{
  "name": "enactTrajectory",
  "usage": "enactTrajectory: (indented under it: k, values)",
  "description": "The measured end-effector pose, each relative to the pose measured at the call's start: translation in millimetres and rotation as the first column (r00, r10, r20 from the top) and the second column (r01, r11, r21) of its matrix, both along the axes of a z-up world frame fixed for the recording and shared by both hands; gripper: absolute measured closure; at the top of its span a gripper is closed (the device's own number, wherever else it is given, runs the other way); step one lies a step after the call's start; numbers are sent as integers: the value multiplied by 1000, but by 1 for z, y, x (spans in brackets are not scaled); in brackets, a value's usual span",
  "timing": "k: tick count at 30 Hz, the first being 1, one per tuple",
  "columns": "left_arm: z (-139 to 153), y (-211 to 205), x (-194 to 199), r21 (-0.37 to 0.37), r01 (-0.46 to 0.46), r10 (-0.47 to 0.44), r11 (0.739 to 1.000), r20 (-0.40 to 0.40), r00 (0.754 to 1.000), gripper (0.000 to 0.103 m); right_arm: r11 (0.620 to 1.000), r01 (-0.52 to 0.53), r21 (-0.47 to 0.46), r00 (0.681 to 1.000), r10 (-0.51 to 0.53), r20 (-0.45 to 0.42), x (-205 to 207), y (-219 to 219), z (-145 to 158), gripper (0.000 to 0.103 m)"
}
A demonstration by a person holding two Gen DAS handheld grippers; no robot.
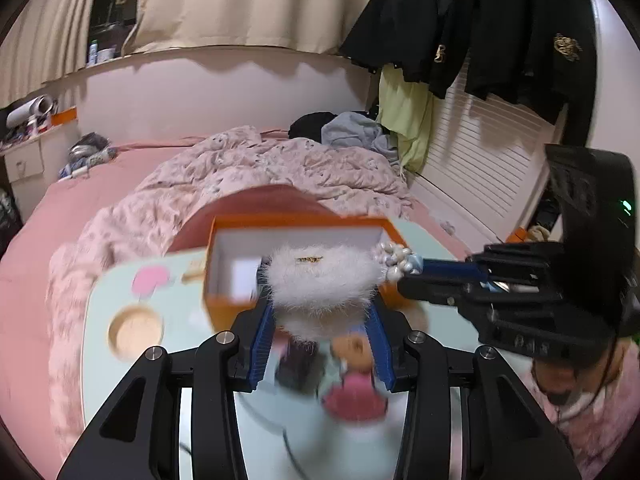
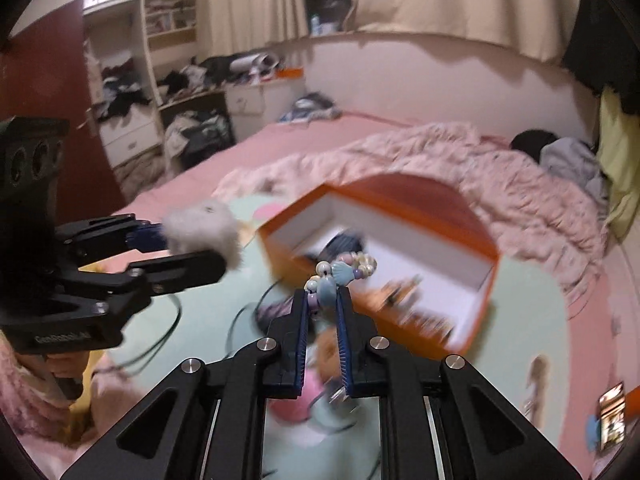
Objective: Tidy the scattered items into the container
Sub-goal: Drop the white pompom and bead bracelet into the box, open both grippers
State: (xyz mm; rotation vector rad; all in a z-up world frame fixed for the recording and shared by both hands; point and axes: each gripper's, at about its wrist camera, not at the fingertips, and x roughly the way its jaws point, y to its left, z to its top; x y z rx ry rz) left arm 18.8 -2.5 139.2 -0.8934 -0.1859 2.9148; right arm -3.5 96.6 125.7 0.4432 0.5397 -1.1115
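Between the blue pads of your left claw (image 1: 320,312) sits the fluffy white scrunchie (image 1: 320,276), pinched on both sides and held up off the pale green table (image 1: 132,392). Your right claw (image 2: 323,300) is pressed tight on a string of shell beads (image 2: 340,272), which sticks out past its tips. Just ahead of both claws, and a little lower, is the orange box (image 2: 452,224) with its white inside; it is open on top and some small dark things already lie in it. So you look to be at the carrying step, with one thing in each claw and the box close in front. Next, you should bring each claw over the open box, past the near wall, and only then let go, so the scrunchie and beads fall inside and not on the rim. Below your claws, a pink round thing (image 1: 356,400) and a brown one (image 1: 352,350) wait on the table, too blurry to name.
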Motion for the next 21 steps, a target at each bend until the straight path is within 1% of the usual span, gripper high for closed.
enactTrajectory:
  k: [3, 5, 6, 7, 8, 9, 10, 11, 12, 14, 16, 19, 20, 21]
  values:
    - [4, 0, -43, 13, 18, -19, 1000, 47, 999, 59, 999, 43, 6, 999, -43, 9, -9, -25, 2, 90]
    - [-6, -1, -71, 27, 24, -27, 999, 106, 994, 52, 997, 75, 16, 997, -75, 11, -14, -40, -4, 89]
    - [-16, -2, -86, 35, 17, -22, 999, 157, 987, 40, 994, 104, 29, 994, -104, 8, -18, -49, -11, 85]
    - [-28, -6, -99, 37, -20, 12, 999, 206, 978, 36, 989, 143, 44, 990, -143, 0, -23, -55, -18, 81]
    - [-37, -11, -107, 34, -57, 47, 998, 234, 971, 36, 981, 184, 67, 983, -183, -8, -28, -61, -26, 67]
    - [-47, -16, -113, 30, -95, 84, 995, 257, 963, 36, 971, 217, 100, 976, -218, -1, -33, -66, -35, 60]
    - [-52, -20, -113, 35, -111, 98, 993, 265, 959, 36, 968, 224, 115, 973, -228, 25, -38, -65, -39, 60]
    - [-55, -24, -110, 52, -118, 100, 992, 264, 959, 36, 968, 223, 116, 972, -230, 47, -43, -63, -40, 60]
    - [-57, -29, -104, 88, -117, 92, 989, 251, 964, 36, 968, 224, 110, 971, -232, 65, -48, -59, -39, 60]
    - [-55, -34, -93, 116, -121, 92, 986, 232, 968, 36, 967, 239, 90, 967, -245, 63, -53, -52, -34, 60]
    - [-47, -35, -85, 108, -137, 110, 985, 223, 969, 36, 965, 251, 70, 965, -255, 60, -56, -48, -27, 60]
    - [-29, -34, -63, 108, -129, 109, 986, 173, 979, 36, 969, 246, 30, 966, -247, 77, -59, -28, -12, 59]
    - [-23, -32, -56, 102, -122, 105, 987, 157, 982, 35, 970, 244, 17, 966, -244, 79, -57, -19, -8, 54]
    - [-19, -29, -46, 90, -117, 104, 989, 145, 984, 33, 969, 246, 4, 967, -245, 72, -53, -8, -5, 44]
